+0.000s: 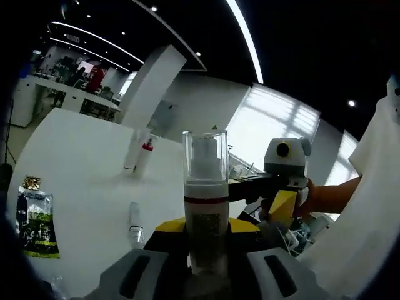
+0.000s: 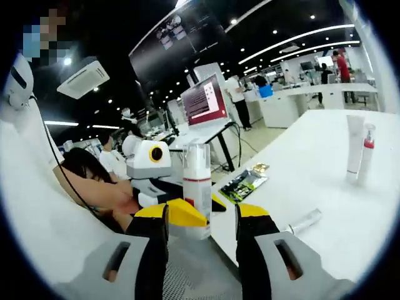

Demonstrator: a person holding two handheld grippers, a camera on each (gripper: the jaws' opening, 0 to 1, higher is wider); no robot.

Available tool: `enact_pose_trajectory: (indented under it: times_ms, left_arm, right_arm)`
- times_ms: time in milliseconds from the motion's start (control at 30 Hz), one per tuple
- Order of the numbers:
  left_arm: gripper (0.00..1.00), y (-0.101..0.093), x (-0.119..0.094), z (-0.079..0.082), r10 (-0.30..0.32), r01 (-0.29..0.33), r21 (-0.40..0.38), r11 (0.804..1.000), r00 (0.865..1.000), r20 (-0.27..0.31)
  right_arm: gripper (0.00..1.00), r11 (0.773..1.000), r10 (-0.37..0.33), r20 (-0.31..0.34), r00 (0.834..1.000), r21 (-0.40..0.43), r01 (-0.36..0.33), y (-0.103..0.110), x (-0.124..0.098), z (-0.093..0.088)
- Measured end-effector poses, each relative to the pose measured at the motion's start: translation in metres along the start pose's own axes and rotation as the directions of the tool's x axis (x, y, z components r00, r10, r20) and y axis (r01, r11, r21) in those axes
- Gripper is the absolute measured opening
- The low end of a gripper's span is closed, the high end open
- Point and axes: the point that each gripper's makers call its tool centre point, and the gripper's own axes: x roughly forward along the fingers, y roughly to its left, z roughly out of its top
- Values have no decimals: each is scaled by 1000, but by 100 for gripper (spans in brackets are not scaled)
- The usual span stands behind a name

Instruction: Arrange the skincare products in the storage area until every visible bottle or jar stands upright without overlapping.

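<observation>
Your left tongs (image 1: pixel 206 262) pinch the pump bottle (image 1: pixel 205 200) upright above the tabletop (image 1: pixel 81 162), long axis vertical, while your right tongs (image 2: pixel 201 234) stand spread beside that bottle.

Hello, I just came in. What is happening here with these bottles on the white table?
A person works with two handheld grippers at a white table. The left gripper holds a pump bottle with a clear cap upright between its jaws. The right gripper is open and empty, facing that bottle from close by. Farther off, a white tube and a small red-collared bottle stand upright side by side. A small clear tube and a dark sachet lie flat on the table.
</observation>
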Motion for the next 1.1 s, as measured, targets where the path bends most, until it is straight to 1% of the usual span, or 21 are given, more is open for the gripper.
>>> enact_pose_trajectory:
  times_ms: [67,100,133,167,267,333,400,433,600,667,767,867,933,1000,1033,1067,1100]
  left_arm:
    - [23,-3,1,-4,-6,6,27,1000,1000,-22]
    - [23,-4,2,-6,-7,8,39,999,1000,-29]
    - [23,-5,3,-8,-7,9,55,998,999,-40]
    - [23,-5,3,-10,-9,12,65,998,999,-48]
    - [23,-7,4,-13,-10,16,88,996,998,-62]
    - [23,-9,4,-15,-14,22,105,994,997,-75]
    - [23,-9,5,-17,-10,19,114,993,997,-83]
    - [23,-7,5,-18,-2,13,118,993,996,-88]
    - [23,-7,6,-21,5,11,150,989,995,-104]
    - [23,-8,6,-22,5,11,150,989,994,-105]
    - [23,-7,7,-23,10,4,124,992,993,-115]
    - [25,-4,8,-28,38,-19,135,991,990,-138]
    - [28,-1,9,-31,66,-40,162,986,986,-154]
    - [29,3,9,-34,98,-64,196,978,981,-168]
    - [29,7,9,-35,128,-85,236,968,977,-171]
    - [29,8,10,-37,138,-94,241,966,975,-175]
    - [29,9,10,-38,156,-107,259,960,972,-177]
  right_arm:
    - [39,1000,0,-21,1000,-16,0,1,8,-1]
    - [38,1000,1,-49,999,-30,-3,1,12,-5]
    - [37,999,3,-58,998,-31,-5,0,14,-6]
    - [36,999,5,-82,997,-32,-8,1,17,-10]
    - [32,999,8,-106,994,-38,-12,2,21,-15]
    - [28,999,11,-114,993,-30,-15,2,21,-17]
    - [21,999,26,-125,992,-25,-30,4,21,-18]
    - [21,999,28,-130,991,-14,-30,5,21,-20]
    - [20,1000,16,-144,989,-24,-20,4,19,-22]
    - [20,999,13,-146,989,-30,-18,3,18,-23]
    - [20,1000,12,-143,990,-12,-14,1,16,-24]
    - [20,1000,6,-120,993,10,-5,-4,14,-20]
    - [20,999,-5,-92,996,31,7,-9,10,-12]
    - [20,999,-11,-82,997,39,14,-14,7,-8]
    - [20,999,-17,-74,997,46,21,-18,5,-5]
    - [20,999,-25,-70,997,46,29,-21,3,-4]
    - [20,998,-33,-61,998,55,36,-26,0,-2]
